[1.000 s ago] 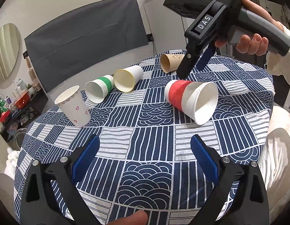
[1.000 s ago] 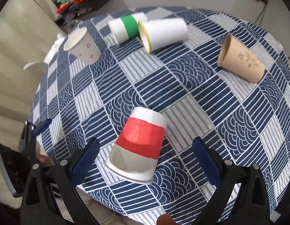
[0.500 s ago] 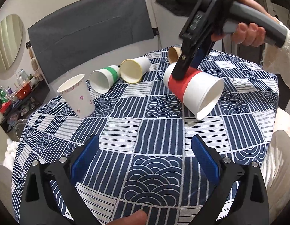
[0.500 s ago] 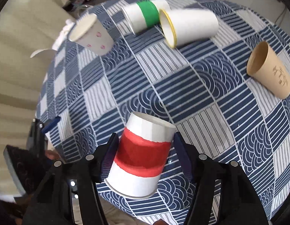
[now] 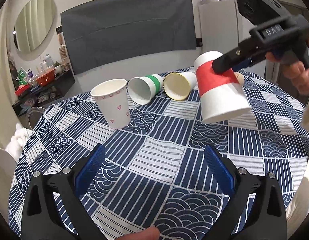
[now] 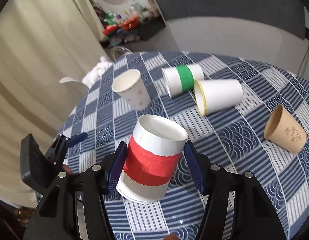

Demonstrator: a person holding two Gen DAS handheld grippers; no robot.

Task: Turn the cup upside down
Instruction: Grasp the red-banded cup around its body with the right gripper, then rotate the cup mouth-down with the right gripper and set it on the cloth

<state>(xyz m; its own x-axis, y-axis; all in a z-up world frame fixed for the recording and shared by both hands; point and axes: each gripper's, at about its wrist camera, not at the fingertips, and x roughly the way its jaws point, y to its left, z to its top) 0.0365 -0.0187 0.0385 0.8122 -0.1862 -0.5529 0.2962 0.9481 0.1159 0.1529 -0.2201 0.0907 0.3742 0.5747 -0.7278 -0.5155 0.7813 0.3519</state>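
Cup gripped around its red band by the right gripper, mouth down above the tablecloth, apparently not yet set down; left gripper wide open, empty.

Black plastic grippers, 2 ribbed blue fingers each, silver screws, "DAS" marking.

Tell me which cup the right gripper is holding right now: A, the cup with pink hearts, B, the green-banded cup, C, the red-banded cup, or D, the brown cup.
C: the right gripper has its blue pads pressed on both sides of the red-banded cup, lifted off the tablecloth with its open end tilted down in the left wrist view.
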